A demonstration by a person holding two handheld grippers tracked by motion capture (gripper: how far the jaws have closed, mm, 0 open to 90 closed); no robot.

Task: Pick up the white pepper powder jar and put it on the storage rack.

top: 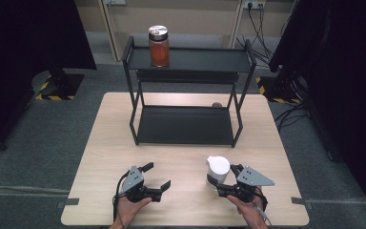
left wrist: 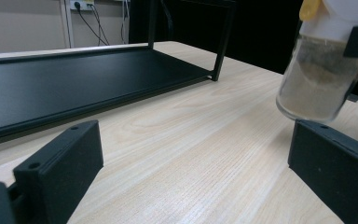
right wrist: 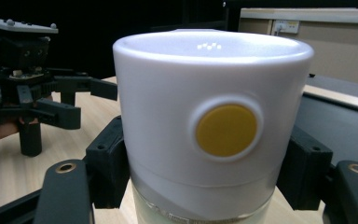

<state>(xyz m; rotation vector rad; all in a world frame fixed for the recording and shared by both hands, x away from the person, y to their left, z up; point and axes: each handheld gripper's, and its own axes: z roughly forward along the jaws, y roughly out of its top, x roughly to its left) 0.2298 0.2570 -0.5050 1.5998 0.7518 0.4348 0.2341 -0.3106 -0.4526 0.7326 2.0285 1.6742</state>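
the right hand-held gripper (top: 225, 187) is clamped on the white-capped jar (top: 218, 171) of pale powder, gripping just under the cap so it won't slip. the jar sits near the front of the surface (top: 105, 143), likely bound for the black shelf (top: 186, 125), whose top already holds a red jar (top: 158, 46). the left hand-held gripper (top: 156, 175) waits alongside, jaws wide and holding nothing.

Jars: 2 — white-lidded jar (top: 218, 170), orange-filled jar (top: 158, 46)
Shelf racks: 1 — black two-tier rack (top: 187, 125)
Tables: 1 — wooden table (top: 105, 143)
Grippers: 2 — left gripper (top: 155, 175), right gripper (top: 222, 180)
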